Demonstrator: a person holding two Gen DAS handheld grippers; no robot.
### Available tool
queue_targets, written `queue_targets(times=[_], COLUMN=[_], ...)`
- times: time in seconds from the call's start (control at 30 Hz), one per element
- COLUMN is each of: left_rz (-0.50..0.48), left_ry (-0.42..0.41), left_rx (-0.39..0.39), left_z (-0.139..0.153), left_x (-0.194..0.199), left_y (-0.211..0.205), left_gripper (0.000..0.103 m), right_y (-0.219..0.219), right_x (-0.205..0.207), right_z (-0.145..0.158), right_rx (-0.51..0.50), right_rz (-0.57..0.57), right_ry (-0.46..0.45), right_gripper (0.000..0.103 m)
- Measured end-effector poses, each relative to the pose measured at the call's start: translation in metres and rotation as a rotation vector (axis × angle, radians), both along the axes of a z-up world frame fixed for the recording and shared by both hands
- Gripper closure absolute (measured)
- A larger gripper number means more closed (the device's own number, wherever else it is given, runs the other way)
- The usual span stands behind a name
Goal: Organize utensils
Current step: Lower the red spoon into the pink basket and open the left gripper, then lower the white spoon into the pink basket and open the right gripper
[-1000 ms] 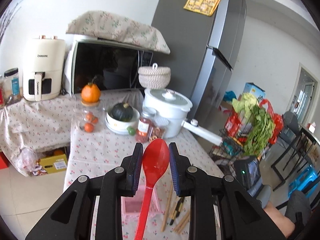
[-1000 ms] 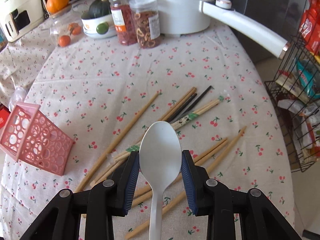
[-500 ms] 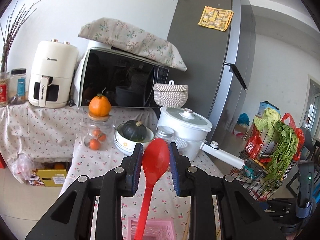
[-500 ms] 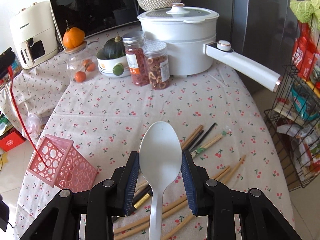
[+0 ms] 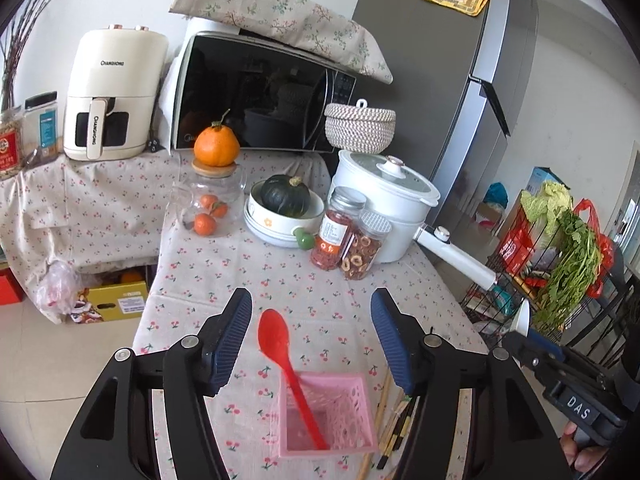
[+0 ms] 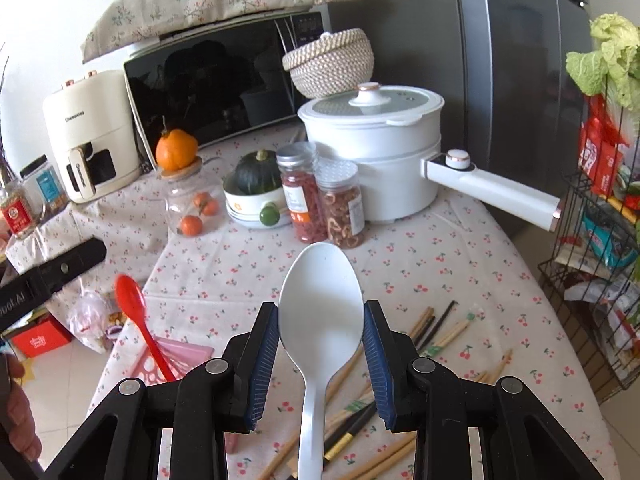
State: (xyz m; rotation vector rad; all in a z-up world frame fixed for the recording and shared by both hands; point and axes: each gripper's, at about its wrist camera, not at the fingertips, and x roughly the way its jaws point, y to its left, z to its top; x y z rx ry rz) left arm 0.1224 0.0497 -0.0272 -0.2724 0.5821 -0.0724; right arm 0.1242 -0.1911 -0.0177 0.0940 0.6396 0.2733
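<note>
A red spoon (image 5: pixel 286 364) stands handle-down in the pink perforated basket (image 5: pixel 352 432), its bowl leaning up and left. My left gripper (image 5: pixel 311 328) hangs just above the basket; its jaws are opening and no pad touches the spoon. In the right wrist view the red spoon (image 6: pixel 138 316) and the pink basket (image 6: pixel 176 360) sit at the lower left. My right gripper (image 6: pixel 321 336) is shut on a white spoon (image 6: pixel 318 320), bowl upward, held above the table. Several wooden and black chopsticks (image 6: pixel 440 332) lie scattered on the cherry-print cloth beneath it.
At the table's back stand a white pot with a long handle (image 6: pixel 384 160), two spice jars (image 6: pixel 324 196), a bowl with a green squash (image 6: pixel 252 192) and a glass jar of oranges (image 6: pixel 192 208). A wire rack of groceries (image 6: pixel 600 208) stands right of the table.
My left gripper's jaws have spread apart and let go of the red spoon, which now rests in the pink basket. My right gripper has risen with the white spoon, tilting up from the chopsticks.
</note>
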Motion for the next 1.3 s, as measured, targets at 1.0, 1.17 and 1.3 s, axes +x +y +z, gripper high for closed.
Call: queue_targets(times=[1.0, 1.17, 1.3], left_rz=[0.011, -0.01, -0.045], left_ry=[0.355, 0.358, 0.368], left_rx=[0.083, 0.051, 0.036], left_z=[-0.039, -0.035, -0.034], left_x=[-0.041, -0.046, -0.049], left_y=[0.078, 0.068, 0.052], left_gripper=[0.031, 0.024, 0.019], right_y=[0.119, 0.091, 0.056], right_x=[0.017, -0.004, -0.019], right_z=[-0.021, 0.005, 0.019], right_rx=[0.031, 0.041, 0.064], right_rz=[-0.059, -0.011, -0.001], right_ry=[-0.183, -0.16, -0.113], right_gripper=[0.039, 0.027, 0.021])
